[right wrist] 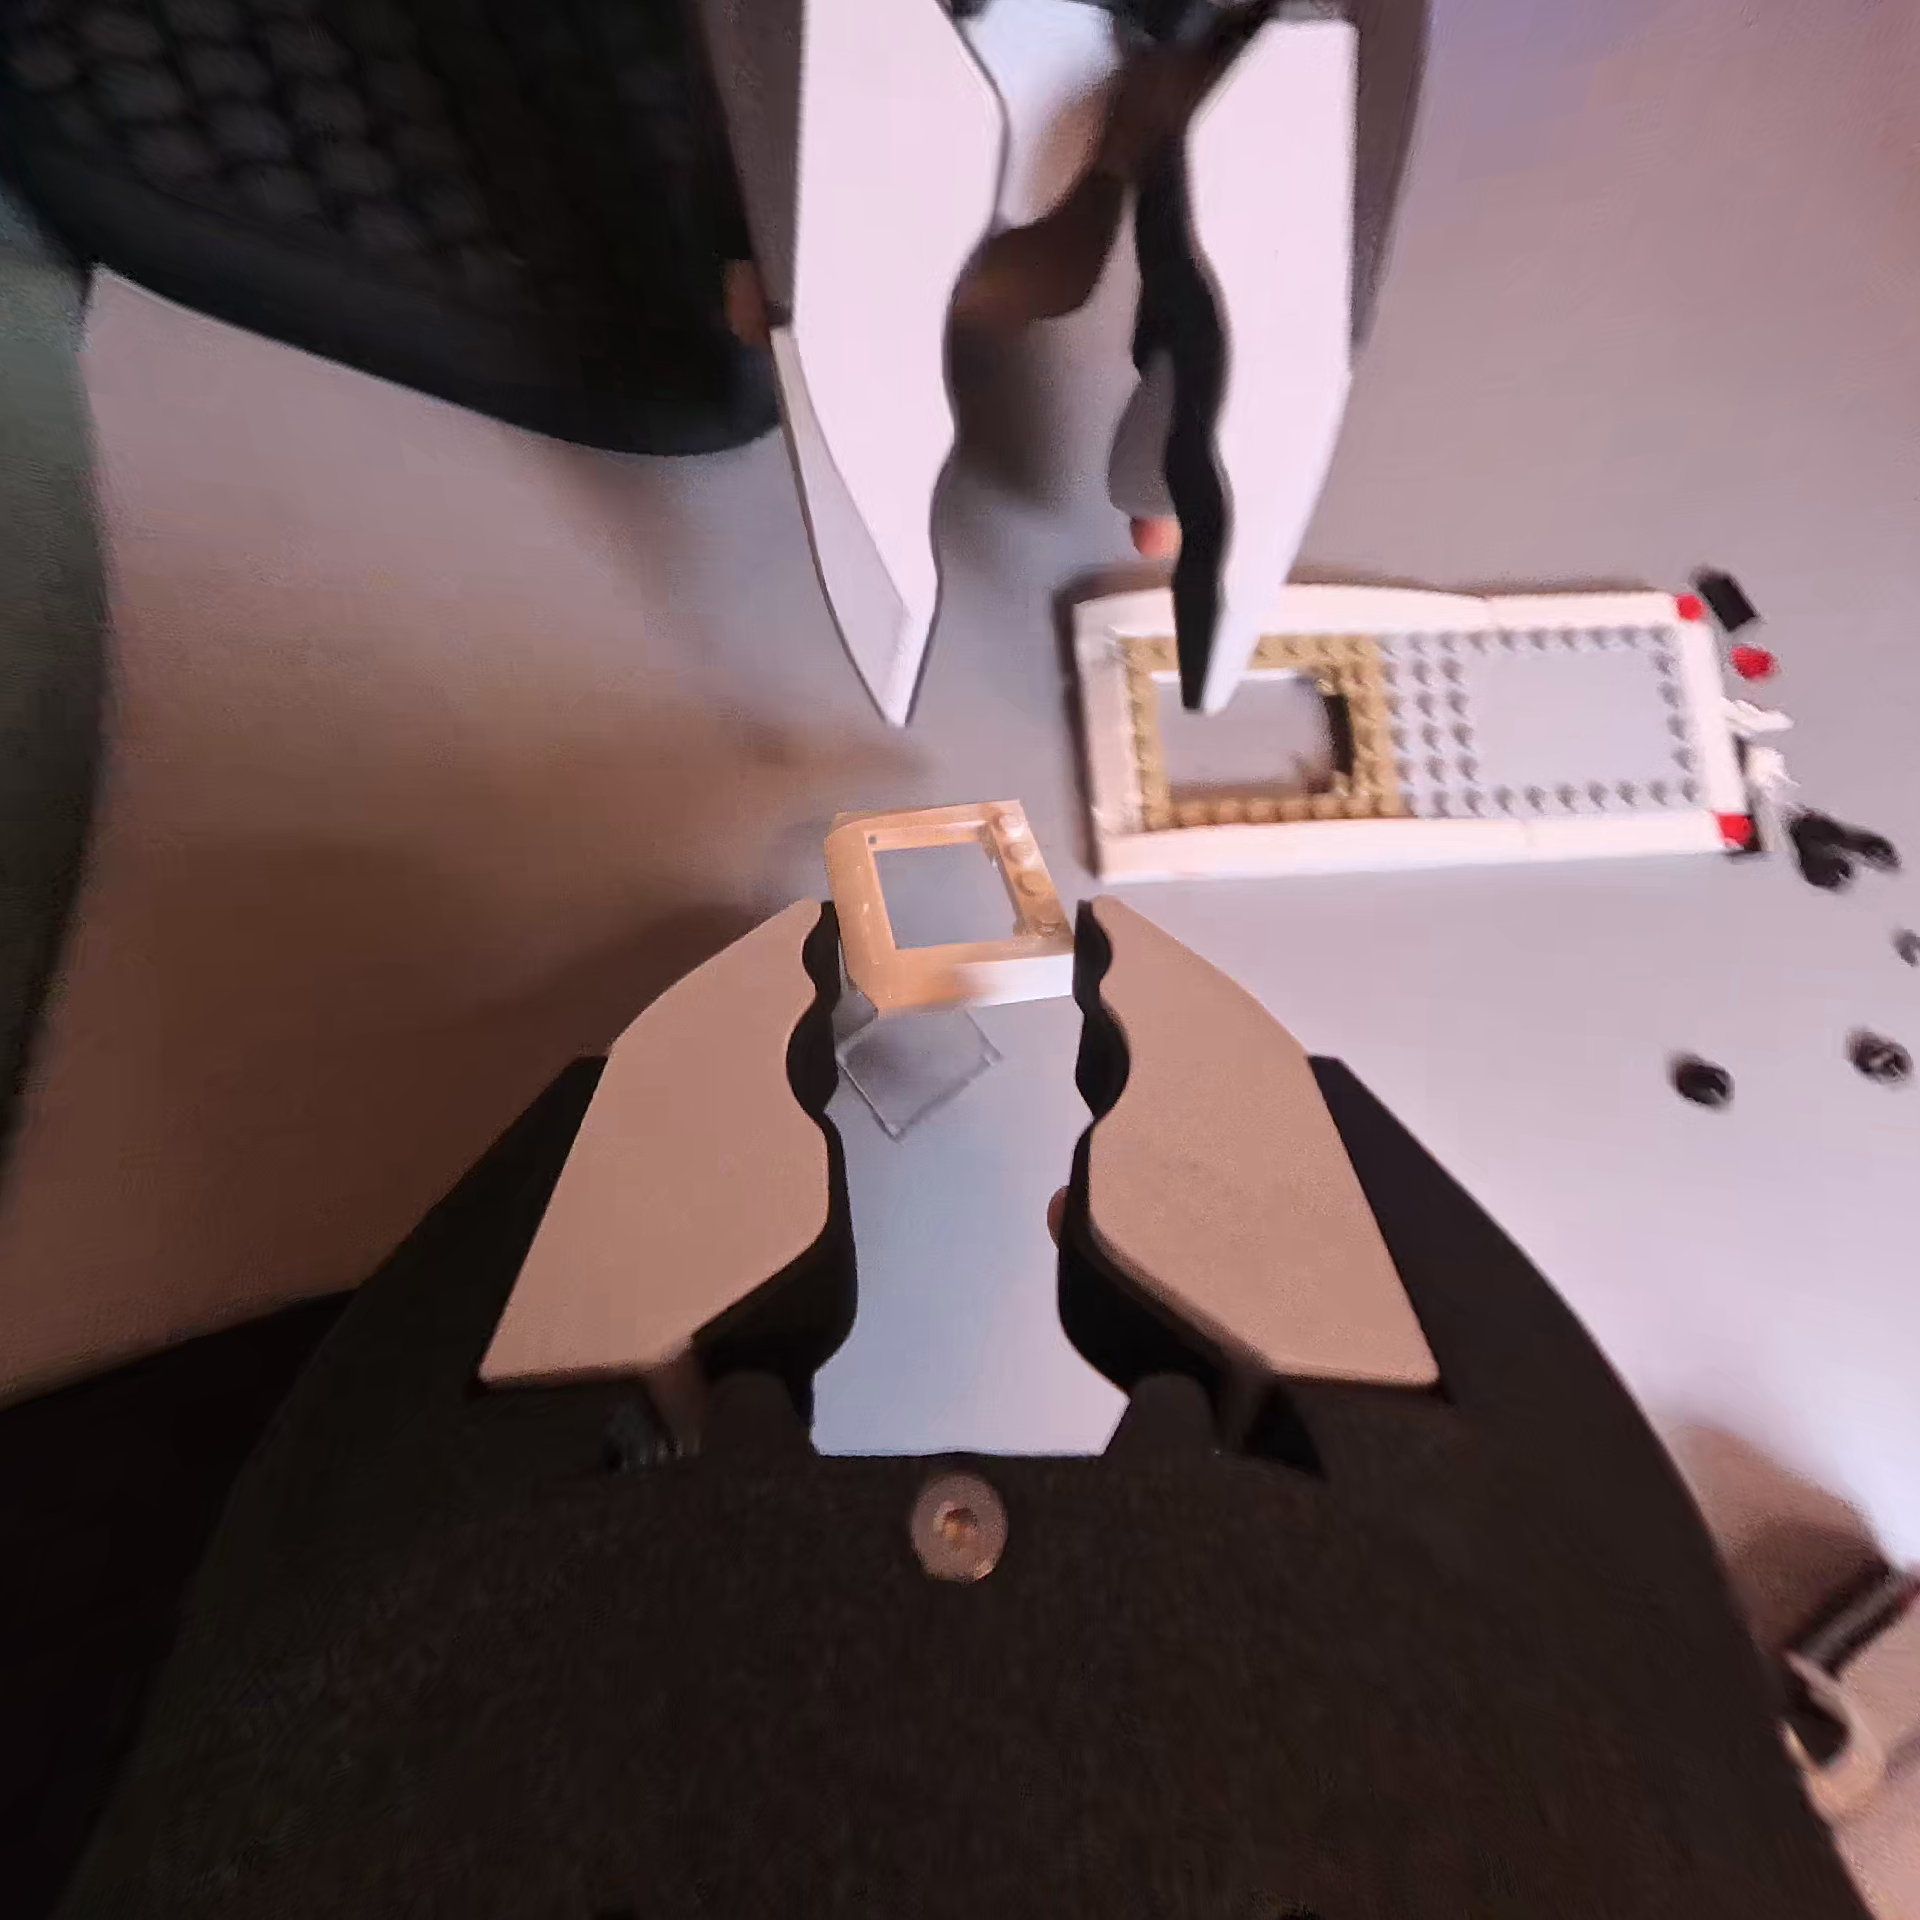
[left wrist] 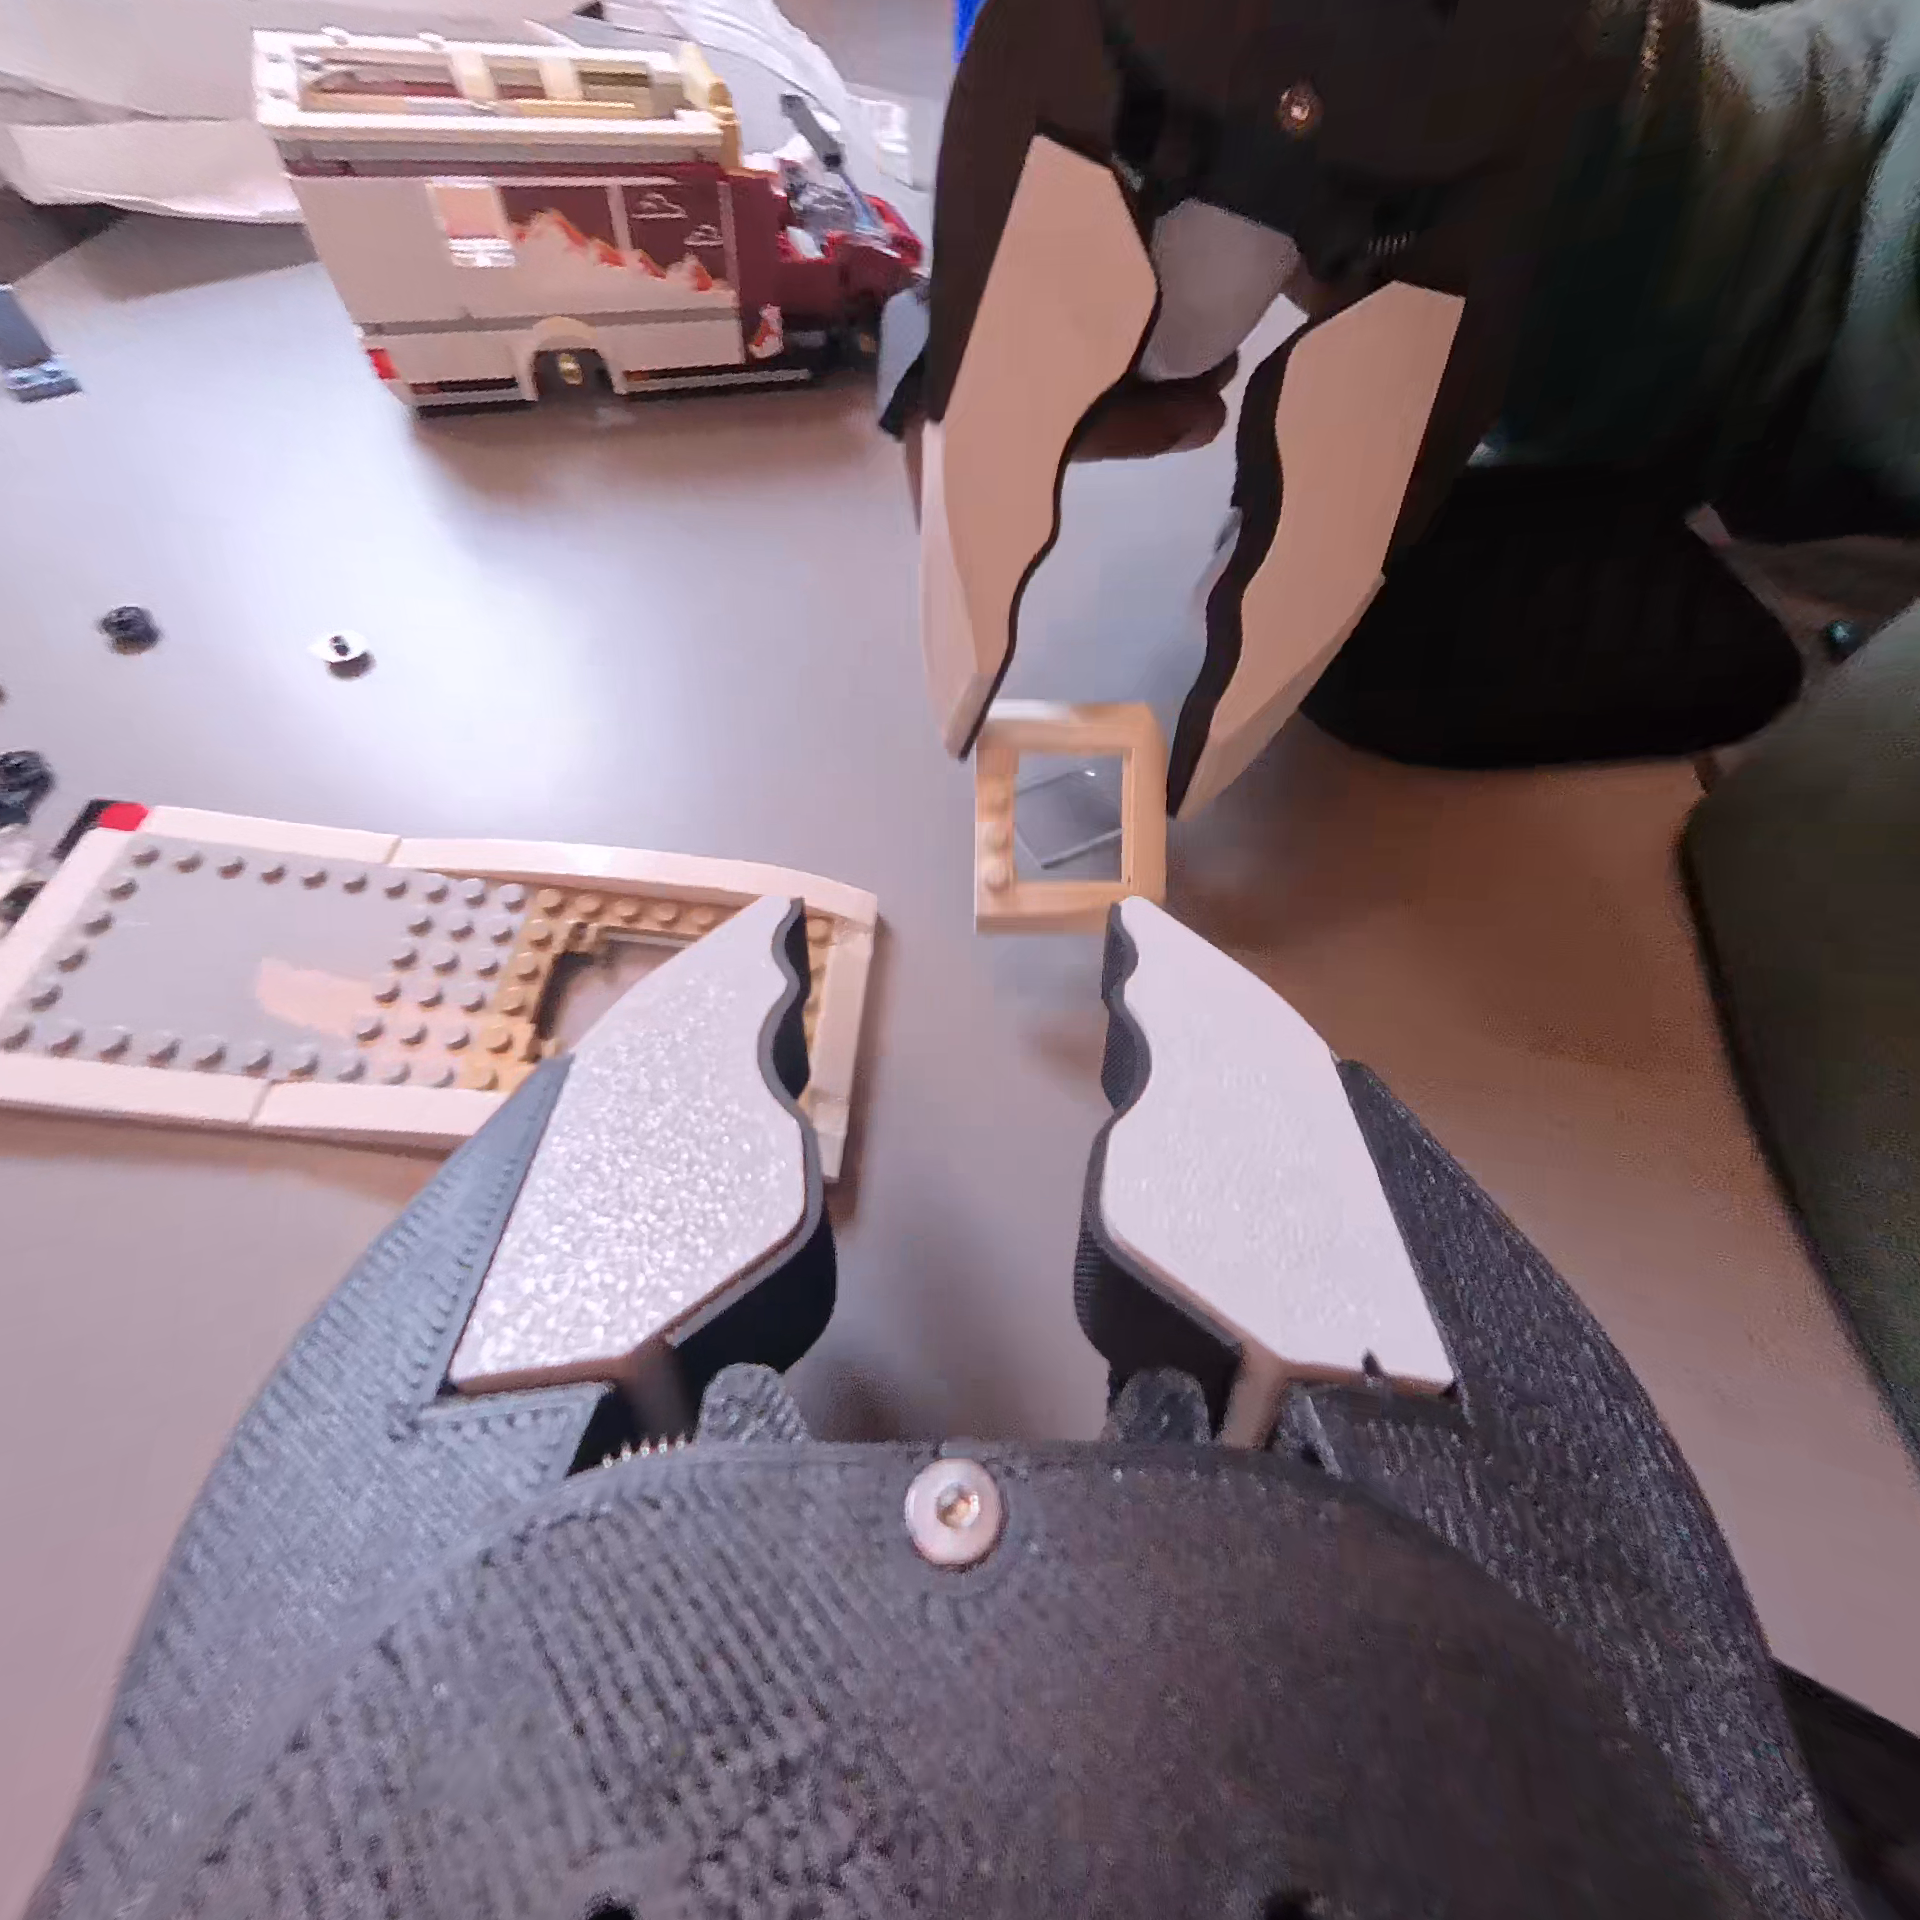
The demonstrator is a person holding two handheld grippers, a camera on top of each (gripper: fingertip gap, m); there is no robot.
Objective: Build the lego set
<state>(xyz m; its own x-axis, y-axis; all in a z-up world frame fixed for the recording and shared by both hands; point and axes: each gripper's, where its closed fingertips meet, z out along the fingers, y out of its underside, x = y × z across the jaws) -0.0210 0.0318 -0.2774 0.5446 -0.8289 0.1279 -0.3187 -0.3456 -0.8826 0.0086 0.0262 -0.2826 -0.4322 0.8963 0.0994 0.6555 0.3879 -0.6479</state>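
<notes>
The right gripper (right wrist: pixel 951 914) has its fingers apart around the tan window frame (right wrist: pixel 940 914) on the grey worktop (right wrist: pixel 1351 1143), not pressing; centre before closing. The left gripper (left wrist: pixel 956 914), also apart, hovers just beside it

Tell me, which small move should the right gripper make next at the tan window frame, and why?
Probably close the right gripper gently. Its open fingers already straddle the tan window frame on the table, apparently not pressing it yet; the left gripper is open and short of it.
</notes>
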